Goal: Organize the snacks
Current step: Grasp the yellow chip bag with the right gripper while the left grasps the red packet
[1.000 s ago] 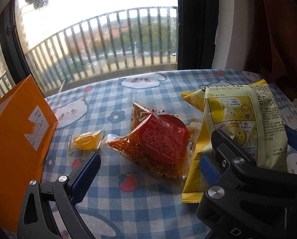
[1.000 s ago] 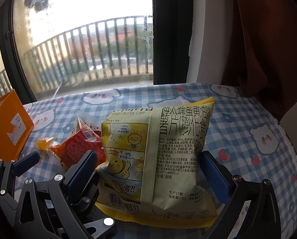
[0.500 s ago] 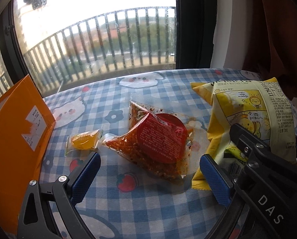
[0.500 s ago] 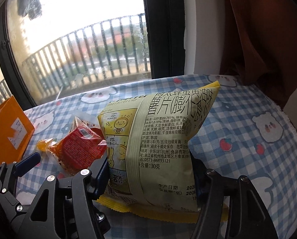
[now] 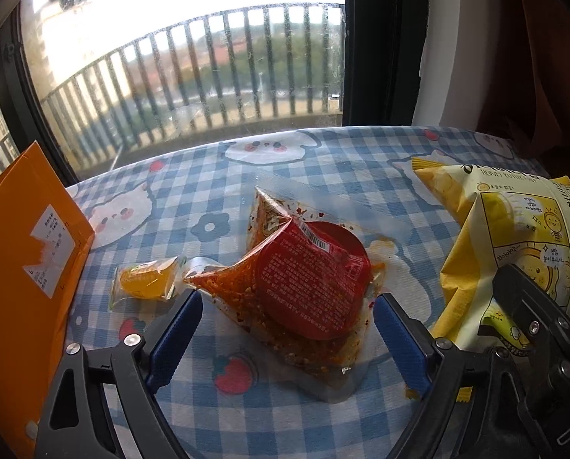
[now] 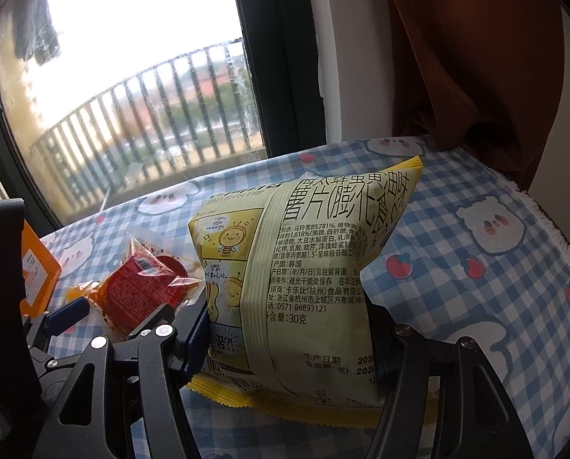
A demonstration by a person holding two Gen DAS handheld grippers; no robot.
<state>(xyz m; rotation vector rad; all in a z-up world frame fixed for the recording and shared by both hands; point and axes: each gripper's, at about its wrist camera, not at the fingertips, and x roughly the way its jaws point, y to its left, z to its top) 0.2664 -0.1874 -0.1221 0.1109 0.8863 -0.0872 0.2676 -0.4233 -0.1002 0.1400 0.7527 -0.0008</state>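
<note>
My right gripper [image 6: 285, 325] is shut on the yellow honey butter chip bag [image 6: 308, 267] and holds it tilted up off the checked tablecloth; the bag also shows at the right of the left wrist view [image 5: 514, 237]. My left gripper [image 5: 285, 325] is open, its blue pads on either side of the near end of a red spicy snack packet [image 5: 308, 287] that lies on the cloth. A small orange jelly cup [image 5: 143, 279] lies just left of the packet. The packet also shows in the right wrist view [image 6: 143, 287].
An orange cardboard box [image 5: 21, 267] stands at the left edge of the table. The blue checked tablecloth [image 5: 246, 176] runs back to a window with railings. A brown curtain [image 6: 476, 57] hangs at the right. The table's fringed edge [image 6: 552, 237] is at the right.
My right gripper closed on the chip bag and raised it. My left gripper moved forward and right until its pads flank the red packet.
</note>
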